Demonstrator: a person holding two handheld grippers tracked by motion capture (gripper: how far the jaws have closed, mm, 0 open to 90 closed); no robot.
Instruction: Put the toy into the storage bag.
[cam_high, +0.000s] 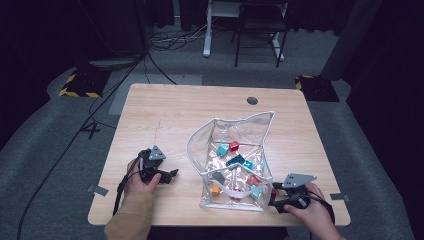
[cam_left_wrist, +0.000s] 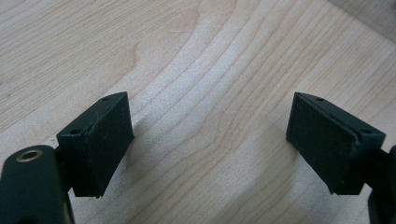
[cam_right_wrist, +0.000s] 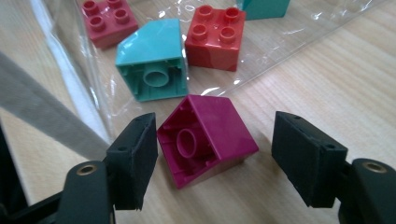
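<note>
The left gripper (cam_left_wrist: 208, 140) hangs open over bare table (cam_high: 165, 115), well clear of the clear bag (cam_high: 235, 160). The right gripper (cam_right_wrist: 215, 156) is open too, near the table's front edge, with the magenta brick (cam_right_wrist: 208, 137) lying on its side between its jaws, touching one and just outside the bag.

Recording lab: dark curtains (cam_high: 45, 30), floor cables (cam_high: 165, 40), hazard-taped stands (cam_high: 82, 82)

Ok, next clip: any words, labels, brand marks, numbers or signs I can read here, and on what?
None can be read.
The magenta brick between the right gripper jaws, the teal brick and the red brick show bare studs and plain faces.
The clear bag, the table and the left gripper carry no print.
The yellow-black striped floor plates are a pattern, not text.
</note>
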